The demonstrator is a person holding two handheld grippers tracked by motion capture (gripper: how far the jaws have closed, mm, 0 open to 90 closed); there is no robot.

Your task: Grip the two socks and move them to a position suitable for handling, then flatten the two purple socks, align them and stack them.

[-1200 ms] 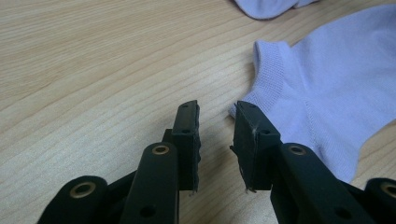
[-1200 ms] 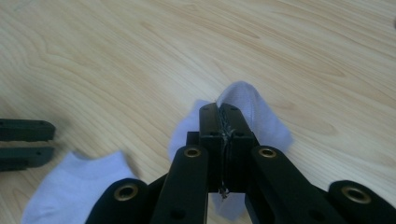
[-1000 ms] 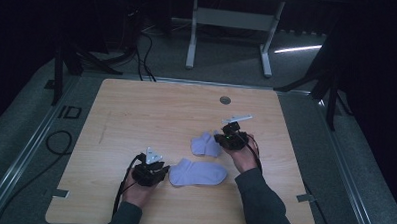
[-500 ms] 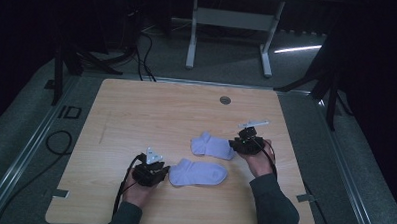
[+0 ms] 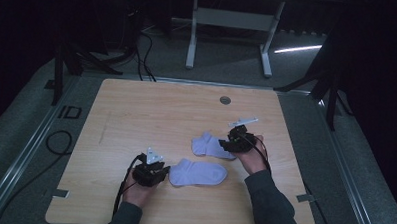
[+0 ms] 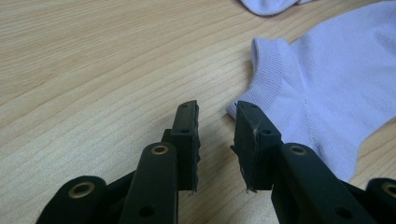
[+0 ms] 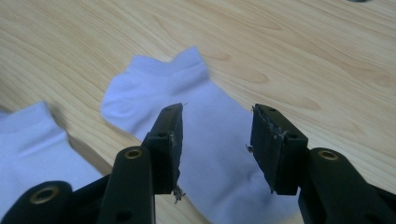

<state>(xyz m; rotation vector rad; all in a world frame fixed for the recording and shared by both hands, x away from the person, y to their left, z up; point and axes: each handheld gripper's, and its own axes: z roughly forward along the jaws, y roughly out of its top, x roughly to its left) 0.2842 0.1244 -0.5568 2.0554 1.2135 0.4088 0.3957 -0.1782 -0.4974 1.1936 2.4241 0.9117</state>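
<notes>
Near sock point(image 5: 198, 173), lower centre, flat on table point(image 5: 151, 110); left gripper point(image 5: 160, 170) at its left end, jaws narrowly parted, empty. Far sock point(image 5: 210, 145), mid-frame right; right gripper point(image 5: 230, 141) above it, jaws just opening, pads clear of fabric.

Two pale lavender cotton ankle socks lay plain and unpatterned: the flat lavender sock point(image 6: 327, 88) beside the left jaws had a ribbed cuff, and the crumpled lavender sock point(image 7: 205, 140) lay beneath the right jaws. The light wooden surface point(image 5: 151, 115) showed tan grain streaks. All jaws were matte black.
</notes>
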